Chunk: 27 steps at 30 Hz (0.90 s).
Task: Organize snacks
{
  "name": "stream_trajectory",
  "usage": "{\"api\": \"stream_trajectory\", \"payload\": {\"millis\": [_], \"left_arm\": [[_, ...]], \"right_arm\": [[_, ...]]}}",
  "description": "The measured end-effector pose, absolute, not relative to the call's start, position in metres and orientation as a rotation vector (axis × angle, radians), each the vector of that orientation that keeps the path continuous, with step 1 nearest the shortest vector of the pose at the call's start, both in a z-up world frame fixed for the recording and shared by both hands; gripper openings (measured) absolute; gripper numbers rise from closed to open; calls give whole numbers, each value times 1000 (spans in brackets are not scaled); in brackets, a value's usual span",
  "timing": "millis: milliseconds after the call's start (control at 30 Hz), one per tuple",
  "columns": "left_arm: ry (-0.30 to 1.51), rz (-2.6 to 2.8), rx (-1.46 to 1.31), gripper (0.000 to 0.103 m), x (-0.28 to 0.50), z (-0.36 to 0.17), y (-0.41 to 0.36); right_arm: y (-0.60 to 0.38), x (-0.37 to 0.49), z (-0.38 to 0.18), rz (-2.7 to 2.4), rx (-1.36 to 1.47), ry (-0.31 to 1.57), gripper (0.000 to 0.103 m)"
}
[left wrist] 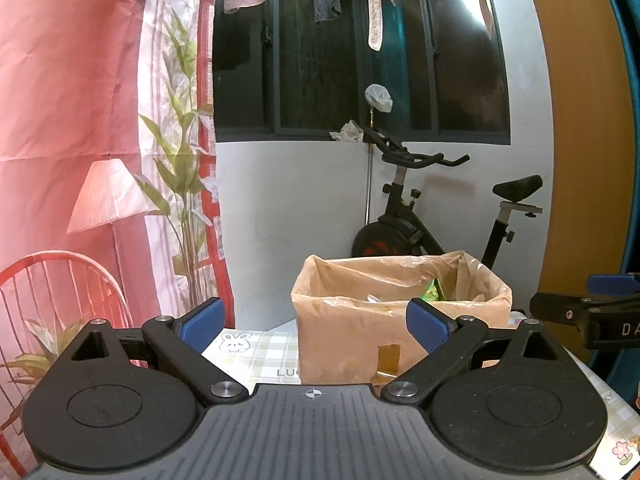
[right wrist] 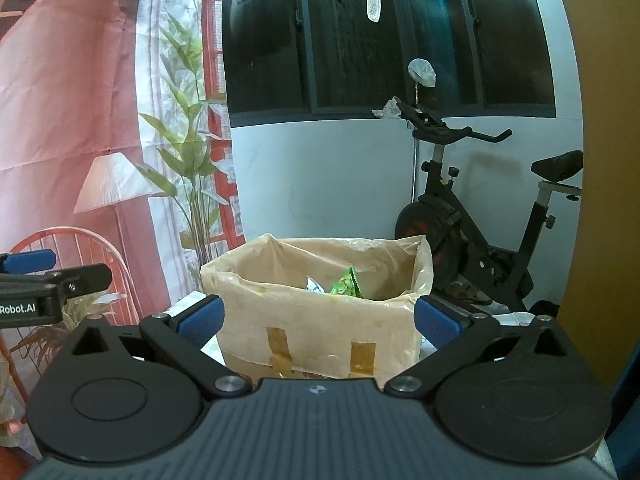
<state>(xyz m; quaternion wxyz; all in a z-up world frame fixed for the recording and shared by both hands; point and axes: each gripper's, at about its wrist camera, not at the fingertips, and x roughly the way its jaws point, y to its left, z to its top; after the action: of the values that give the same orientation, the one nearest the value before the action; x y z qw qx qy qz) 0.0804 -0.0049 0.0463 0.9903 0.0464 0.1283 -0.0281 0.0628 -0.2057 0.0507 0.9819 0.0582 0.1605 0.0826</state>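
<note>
You are holding both tongs level in front of one cardboard box (right wrist: pixel 320 320) lined with a thin plastic bag (right wrist: pixel 348 252), and the box is standing on the checked counter (left wrist: pixel 256 352). In the left wrist view the counter's far edge is running just behind the box, with open floor beyond it up to the white wall and one exercise bike (left wrist: pixel 436 208). To the left of the box a strip of bare counter is showing a small rabbit print. A printed backdrop with a lamp and a plant is hanging along the left side.

Inside the box you are looking at one green snack packet (right wrist: pixel 346 284) lying against the far side, with one pale crumpled wrapper (right wrist: pixel 316 283) just beside it on the left. Two strips of brown tape are sitting on the box's near face in the right wrist view.

Your left tongs (left wrist: pixel 316 324) are standing wide open with nothing between the blue pads, and the box is showing through the gap. Your right tongs (right wrist: pixel 318 318) are also spread wide and holding nothing, framing the box's near wall without touching it. Each tool is appearing at the edge of the other's view, side by side and apart.
</note>
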Motion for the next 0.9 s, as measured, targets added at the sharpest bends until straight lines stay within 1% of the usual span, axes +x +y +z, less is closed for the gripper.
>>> {"api": "stream_trajectory", "payload": {"millis": [900], "left_arm": [[245,-42,45,98,75,47,-2]], "right_arm": [[-201,60,51,178,111,329,103]]}}
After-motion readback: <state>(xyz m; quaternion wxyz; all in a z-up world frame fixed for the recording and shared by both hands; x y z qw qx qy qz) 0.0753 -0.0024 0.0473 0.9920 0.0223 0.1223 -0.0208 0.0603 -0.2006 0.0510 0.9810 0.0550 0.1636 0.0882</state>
